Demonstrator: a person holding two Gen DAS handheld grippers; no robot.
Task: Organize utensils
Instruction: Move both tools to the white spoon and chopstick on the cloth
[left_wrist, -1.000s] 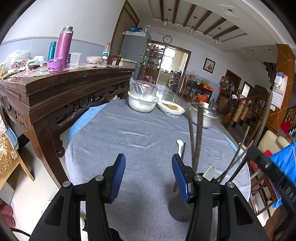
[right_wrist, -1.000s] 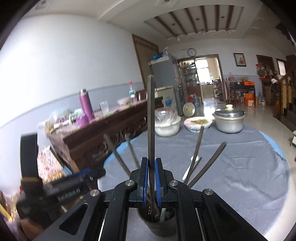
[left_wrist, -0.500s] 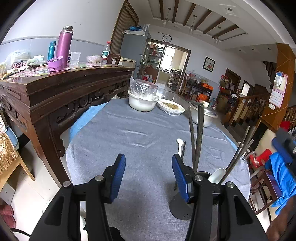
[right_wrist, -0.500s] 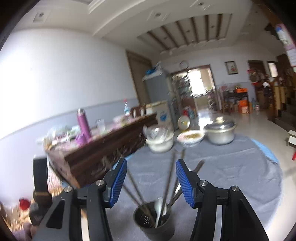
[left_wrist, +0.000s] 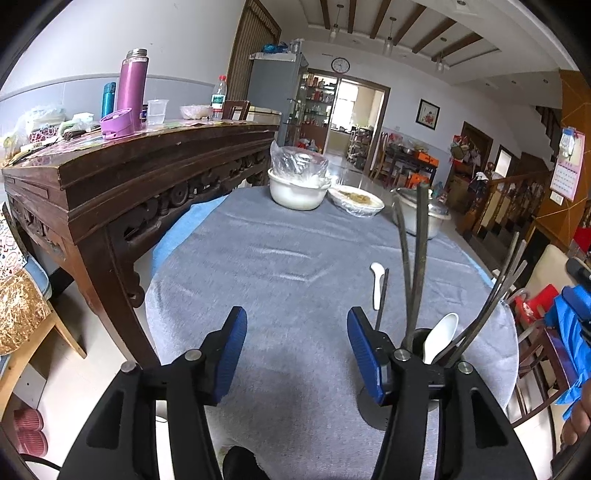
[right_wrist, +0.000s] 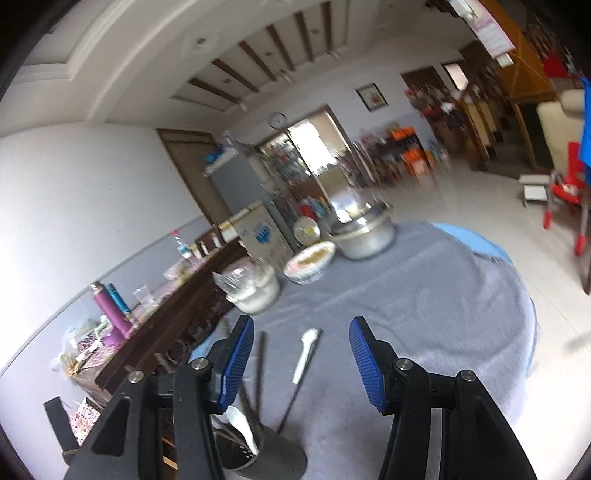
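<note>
- Round bench under grey cloth (left_wrist: 280, 266); carved dark wooden sideboard (left_wrist: 147, 177) along its left edge.
- Dark perforated utensil holder (right_wrist: 266, 458) near the front edge; white ceramic spoon (right_wrist: 304, 354) lies mid-bench.
- Left tongs (left_wrist: 295, 354) and right tongs (right_wrist: 301, 363) gape empty.
- No writing legible.

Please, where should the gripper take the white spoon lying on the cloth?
Probably at the handle's middle, coming from above with the jaws across it: the spoon lies flat, its handle is narrow, and a dark chopstick lies close alongside, so side room is small.
</note>
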